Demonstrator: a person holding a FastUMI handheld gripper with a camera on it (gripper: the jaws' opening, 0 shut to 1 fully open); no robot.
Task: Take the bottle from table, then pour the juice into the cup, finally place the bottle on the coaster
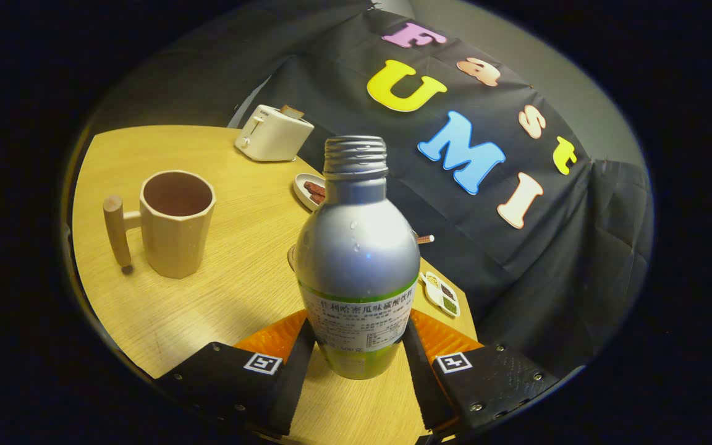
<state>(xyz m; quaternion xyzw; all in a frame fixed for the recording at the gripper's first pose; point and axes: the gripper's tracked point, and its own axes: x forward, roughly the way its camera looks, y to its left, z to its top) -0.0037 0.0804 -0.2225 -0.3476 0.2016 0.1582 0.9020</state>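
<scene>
The gripper (359,352) had the bottle (356,259) squarely between its two fingers, both pressing in on the labelled lower body from either side, so this read as a firm grasp and not a mere touch. The bottle's long axis ran straight up from the fingers, threaded neck on top, cap off, mouth open and upright. Its base seemed to hang just clear of the tabletop (207,296), though whether it had truly left the wood could not be told from here. Now the relation that mattered: the cup (177,222) stood to the left of the bottle and somewhat beyond the fingers, apart from it, out on the open middle of the tabletop, its wooden handle pointing further left and its mouth open. So the pour, by my reading, would call for carrying the bottle left and forward until the neck stood over that rim, then tipping the top toward the cup. With no cap on, any early lean could spill short of it. Behind the bottle, along the far edge of the tabletop, sat a toaster (272,133) and a small dish (308,188) with something dark red in it, and nearer the right-hand edge a little divided tray (441,290). A rounded sliver peeped out just behind the bottle's left shoulder; that might have been the coaster, but it was too hidden to call. Task stage as judged: bottle taken, pouring not yet begun.
</scene>
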